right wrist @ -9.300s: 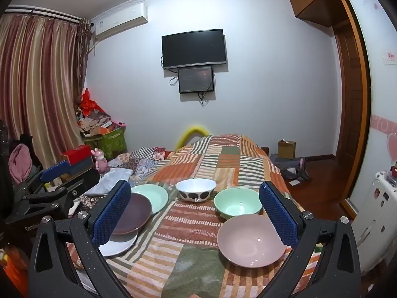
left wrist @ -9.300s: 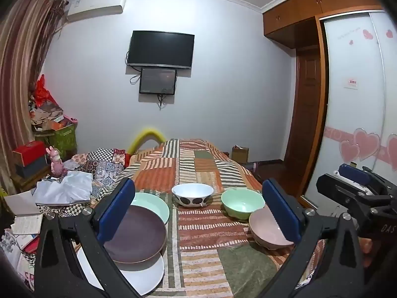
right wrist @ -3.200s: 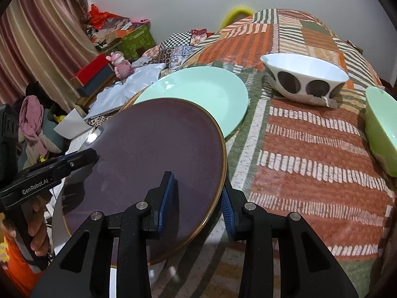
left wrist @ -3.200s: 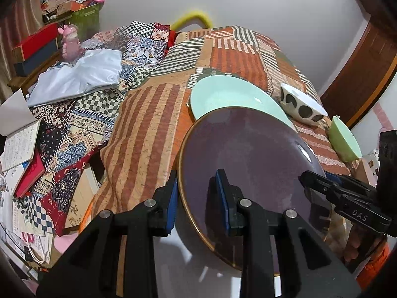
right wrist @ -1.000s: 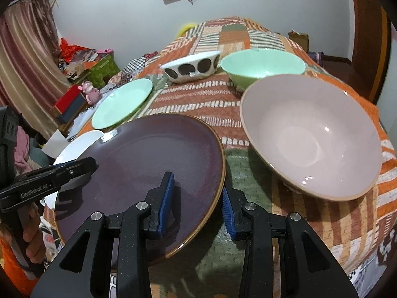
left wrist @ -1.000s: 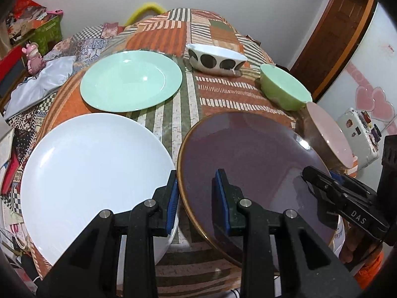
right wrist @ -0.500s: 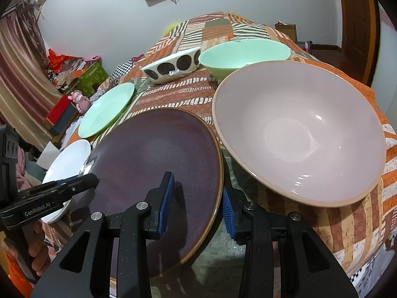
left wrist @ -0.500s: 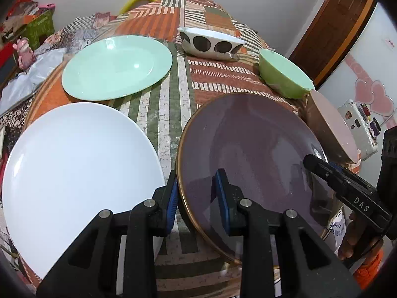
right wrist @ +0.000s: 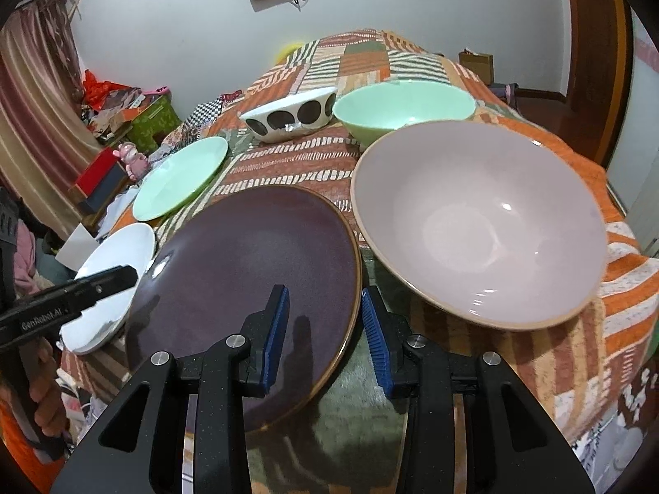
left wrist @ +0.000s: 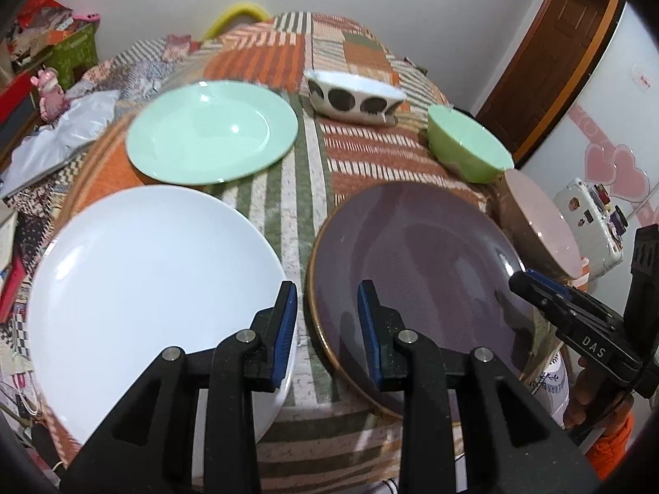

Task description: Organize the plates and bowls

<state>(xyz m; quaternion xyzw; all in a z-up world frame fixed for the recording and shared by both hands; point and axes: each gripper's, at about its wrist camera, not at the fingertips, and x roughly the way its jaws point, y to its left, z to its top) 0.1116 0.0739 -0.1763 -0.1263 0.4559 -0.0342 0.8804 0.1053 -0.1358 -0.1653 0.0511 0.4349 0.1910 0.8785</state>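
Observation:
A dark purple plate [left wrist: 416,259] with a gold rim lies on the patchwork bedspread, between a white plate [left wrist: 148,284] on its left and a pink bowl [right wrist: 482,218] on its right. My left gripper [left wrist: 327,325] straddles the purple plate's left rim with its jaws slightly apart. My right gripper [right wrist: 325,325] straddles the plate's right rim [right wrist: 354,288], its jaws likewise slightly apart. A mint green plate [left wrist: 210,131], a white bowl with dark spots [left wrist: 354,96] and a green bowl [left wrist: 467,150] lie farther back.
The bed's near edge runs just below both grippers. Clutter, boxes and a pink toy [left wrist: 49,92] fill the floor to the left. A wooden door [left wrist: 547,53] and a white appliance [left wrist: 593,222] stand on the right.
The purple plate came down onto the bedspread between the white plate and the pink bowl. Both grippers' jaws have widened a little on its rim.

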